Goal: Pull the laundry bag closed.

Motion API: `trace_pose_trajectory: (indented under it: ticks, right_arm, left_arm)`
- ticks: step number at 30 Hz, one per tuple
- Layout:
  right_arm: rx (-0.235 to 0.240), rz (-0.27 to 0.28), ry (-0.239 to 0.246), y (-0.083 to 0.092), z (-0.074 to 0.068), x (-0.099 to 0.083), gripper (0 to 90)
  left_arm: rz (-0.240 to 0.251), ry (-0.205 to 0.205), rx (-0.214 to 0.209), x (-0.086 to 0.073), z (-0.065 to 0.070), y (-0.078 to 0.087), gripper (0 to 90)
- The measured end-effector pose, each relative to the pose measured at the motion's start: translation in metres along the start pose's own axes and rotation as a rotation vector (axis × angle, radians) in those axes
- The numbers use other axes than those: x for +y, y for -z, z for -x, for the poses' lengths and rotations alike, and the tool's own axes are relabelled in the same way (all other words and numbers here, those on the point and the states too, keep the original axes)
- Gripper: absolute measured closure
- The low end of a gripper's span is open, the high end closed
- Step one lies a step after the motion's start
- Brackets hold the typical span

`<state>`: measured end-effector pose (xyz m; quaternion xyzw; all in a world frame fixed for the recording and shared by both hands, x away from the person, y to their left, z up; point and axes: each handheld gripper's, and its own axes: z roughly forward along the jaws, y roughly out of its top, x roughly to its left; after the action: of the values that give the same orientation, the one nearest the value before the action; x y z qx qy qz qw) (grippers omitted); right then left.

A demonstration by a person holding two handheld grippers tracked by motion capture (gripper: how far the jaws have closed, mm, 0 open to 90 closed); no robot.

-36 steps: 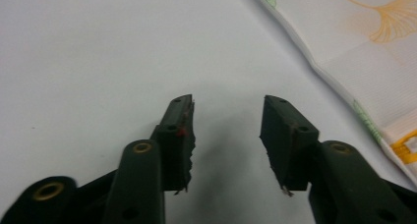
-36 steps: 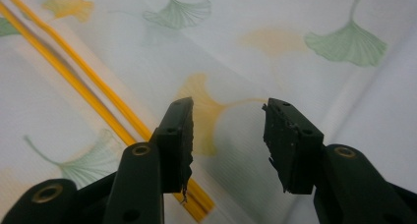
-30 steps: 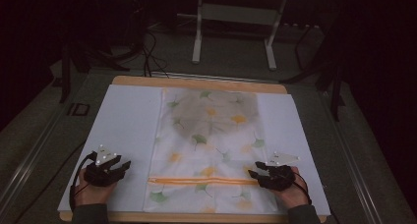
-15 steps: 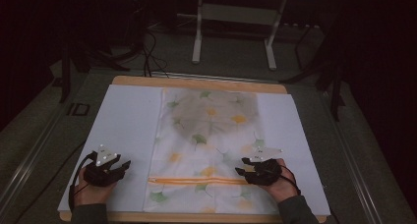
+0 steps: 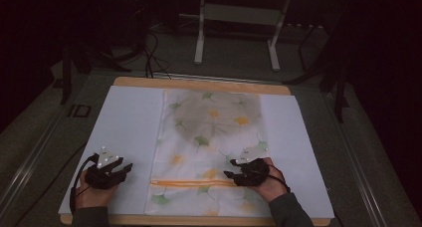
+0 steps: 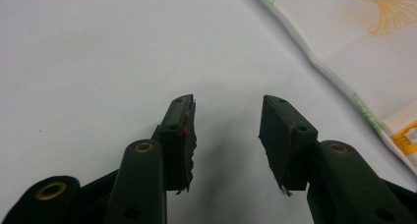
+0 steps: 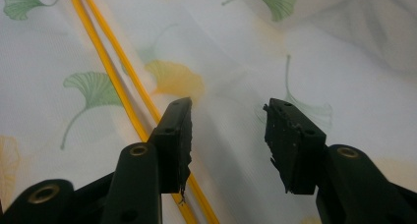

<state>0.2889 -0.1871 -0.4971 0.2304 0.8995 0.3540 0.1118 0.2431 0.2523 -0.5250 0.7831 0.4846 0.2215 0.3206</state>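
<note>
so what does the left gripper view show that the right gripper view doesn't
Left gripper view: the left gripper open over bare white table, with the cloth's hemmed edge off to one side. Right gripper view: the right gripper open above the cloth's yellow stripes and green leaf print. Both: two black jaws apart with nothing between them, and the leaf-printed cloth.

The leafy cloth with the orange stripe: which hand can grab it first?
Probably the right. The right claw hangs open over the leafy cloth, beside its orange stripe. The left claw is open too, but sits over the bare white mat, off the cloth's edge.
</note>
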Motion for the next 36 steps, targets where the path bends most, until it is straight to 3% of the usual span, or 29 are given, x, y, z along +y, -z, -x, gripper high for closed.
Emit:
trace_pose_trajectory:
  ticks: [17,36]
  right_arm:
    - [0.068,0.004,0.06,-0.025,-0.021,0.03,52.2]
    - [0.129,-0.002,0.109,-0.048,-0.038,0.048,54.5]
  left_arm:
    - [0.015,-0.011,-0.014,0.0,0.0,0.002,56.0]
    - [0.014,-0.005,0.011,0.0,-0.001,0.003,56.6]
